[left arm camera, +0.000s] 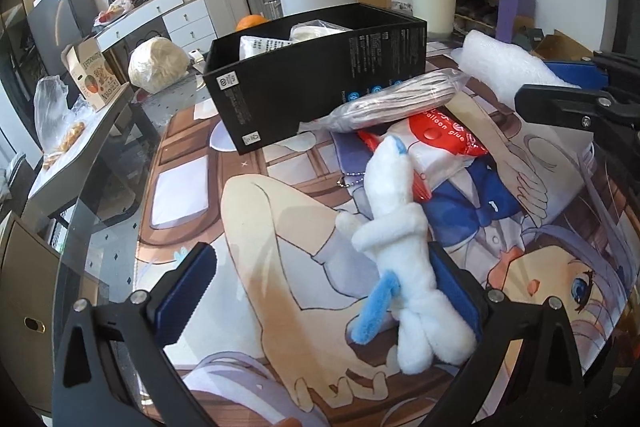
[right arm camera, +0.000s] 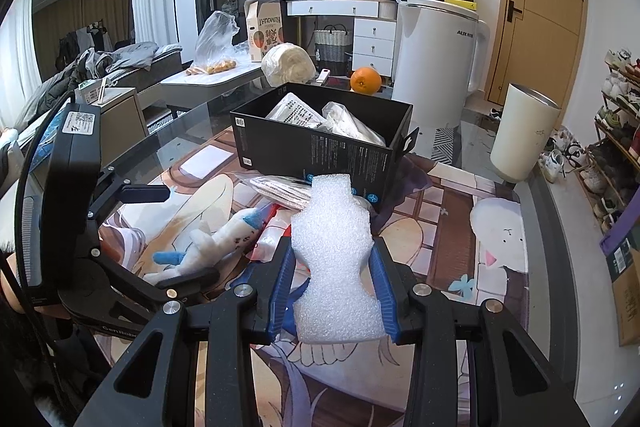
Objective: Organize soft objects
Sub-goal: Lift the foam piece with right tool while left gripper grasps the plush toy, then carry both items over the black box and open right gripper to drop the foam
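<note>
A white plush toy with blue tufts (left arm camera: 396, 247) lies on the printed mat between the fingers of my left gripper (left arm camera: 320, 291), which is open, its right pad touching the toy. The toy also shows in the right wrist view (right arm camera: 216, 243). My right gripper (right arm camera: 332, 275) is shut on a white foam piece (right arm camera: 332, 259), held above the mat; the foam also shows in the left wrist view (left arm camera: 504, 63). An open black box (right arm camera: 320, 147) holding bagged white items stands behind. A red-white packet (left arm camera: 436, 143) and a bagged grey bundle (left arm camera: 400, 99) lie in front of the box.
The glass table (left arm camera: 100, 227) carries the mat. An orange (right arm camera: 366, 79) and a wrapped white roll (right arm camera: 288, 63) sit behind the box. A white cylinder bin (right arm camera: 520, 135), a white appliance (right arm camera: 436, 47) and a shoe rack (right arm camera: 616, 131) stand to the right.
</note>
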`<state>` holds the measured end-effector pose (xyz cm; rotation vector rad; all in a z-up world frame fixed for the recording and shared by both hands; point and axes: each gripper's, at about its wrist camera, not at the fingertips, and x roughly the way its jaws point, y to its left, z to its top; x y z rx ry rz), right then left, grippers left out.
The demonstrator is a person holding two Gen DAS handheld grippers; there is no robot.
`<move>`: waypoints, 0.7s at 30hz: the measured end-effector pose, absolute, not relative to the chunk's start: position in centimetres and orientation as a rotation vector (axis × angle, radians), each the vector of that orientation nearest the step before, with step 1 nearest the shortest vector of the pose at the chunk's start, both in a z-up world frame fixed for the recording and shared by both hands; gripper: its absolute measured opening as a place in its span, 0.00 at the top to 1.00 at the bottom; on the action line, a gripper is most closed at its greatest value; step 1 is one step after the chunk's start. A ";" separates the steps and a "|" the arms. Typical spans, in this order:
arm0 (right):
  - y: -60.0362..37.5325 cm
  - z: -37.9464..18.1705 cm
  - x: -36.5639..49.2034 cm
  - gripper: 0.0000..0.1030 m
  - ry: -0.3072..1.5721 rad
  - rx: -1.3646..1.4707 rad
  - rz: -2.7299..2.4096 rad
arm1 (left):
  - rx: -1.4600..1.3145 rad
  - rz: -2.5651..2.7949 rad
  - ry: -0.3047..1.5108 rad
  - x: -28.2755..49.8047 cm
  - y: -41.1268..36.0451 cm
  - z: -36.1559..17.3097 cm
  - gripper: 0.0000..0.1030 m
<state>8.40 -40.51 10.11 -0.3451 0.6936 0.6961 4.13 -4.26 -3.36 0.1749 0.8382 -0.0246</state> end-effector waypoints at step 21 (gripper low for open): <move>-40.4 9.8 8.4 0.63 0.704 -0.346 0.696 | 0.042 -0.174 0.826 3.7 -3.5 -3.0 0.76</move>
